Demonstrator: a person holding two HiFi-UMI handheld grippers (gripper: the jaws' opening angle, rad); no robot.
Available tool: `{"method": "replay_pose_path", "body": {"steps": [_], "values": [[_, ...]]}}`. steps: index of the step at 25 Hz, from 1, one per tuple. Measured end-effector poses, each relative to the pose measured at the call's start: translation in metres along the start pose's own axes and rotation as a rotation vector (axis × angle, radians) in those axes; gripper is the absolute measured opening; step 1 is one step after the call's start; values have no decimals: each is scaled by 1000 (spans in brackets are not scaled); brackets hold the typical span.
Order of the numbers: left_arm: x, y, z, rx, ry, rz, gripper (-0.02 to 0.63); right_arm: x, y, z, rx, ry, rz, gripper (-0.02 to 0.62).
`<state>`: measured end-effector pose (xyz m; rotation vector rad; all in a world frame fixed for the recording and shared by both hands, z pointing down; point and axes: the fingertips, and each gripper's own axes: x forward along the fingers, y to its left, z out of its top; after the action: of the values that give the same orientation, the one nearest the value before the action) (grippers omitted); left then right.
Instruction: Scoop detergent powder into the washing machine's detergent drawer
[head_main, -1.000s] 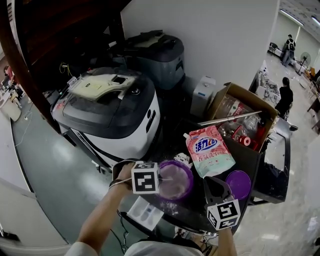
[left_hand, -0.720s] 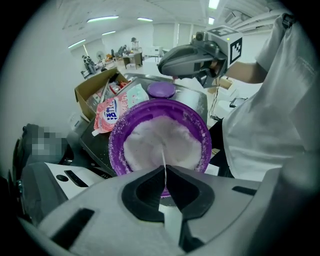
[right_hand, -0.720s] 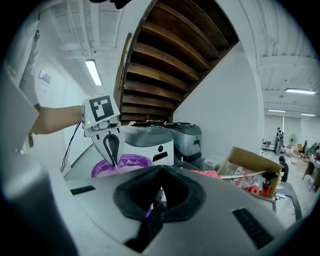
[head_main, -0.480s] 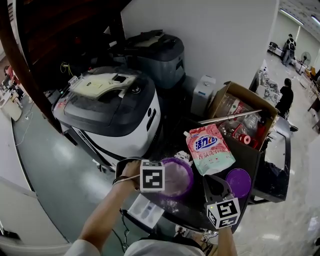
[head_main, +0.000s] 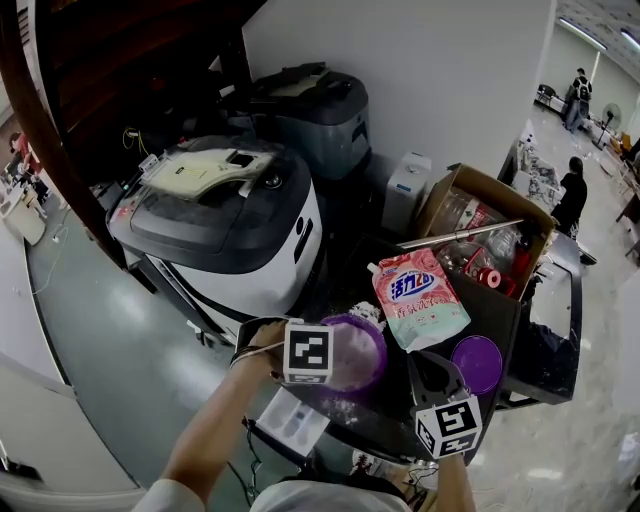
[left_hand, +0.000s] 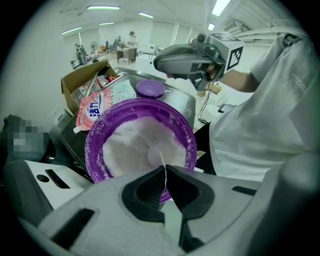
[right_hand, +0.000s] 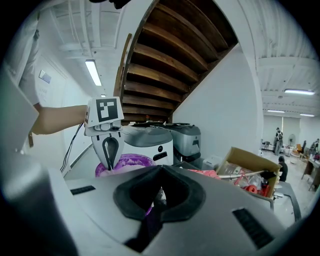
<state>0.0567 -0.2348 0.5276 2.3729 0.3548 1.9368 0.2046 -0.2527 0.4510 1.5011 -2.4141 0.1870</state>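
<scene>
Left gripper view: left gripper (left_hand: 164, 167) clenched on the thin white handle of a translucent plastic scoop (left_hand: 155, 158), its bowl sunk in white detergent powder (left_hand: 132, 142) filling a round purple plastic tub (left_hand: 95, 150). Head view: tub at the near left corner of the dark table (head_main: 495, 310), just beside the white top-loading washing machine (head_main: 225, 225) with a dark lid; pink detergent pouch (head_main: 420, 298) lying flat toward the middle, round purple lid (head_main: 477, 365) by the near right edge, open cardboard box (head_main: 490, 225) at the far right corner. Right gripper (right_hand: 159, 187) closed on nothing, hovering over the near edge beside the lid; purple sliver under its jaws probably the tub beyond.
</scene>
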Motion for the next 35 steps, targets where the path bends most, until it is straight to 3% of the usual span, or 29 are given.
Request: {"method": "replay_pose_path", "body": {"steps": [11, 19, 35], "values": [[5, -9, 9, 22, -24, -104, 14, -3, -3, -5, 2, 7, 3, -3], [6, -18, 23, 30, -98, -161, 14, -2, -4, -6, 0, 12, 4, -3], [-5, -13, 28, -18, -220, -147, 14, -1, -5, -5, -2, 16, 0, -3]]}}
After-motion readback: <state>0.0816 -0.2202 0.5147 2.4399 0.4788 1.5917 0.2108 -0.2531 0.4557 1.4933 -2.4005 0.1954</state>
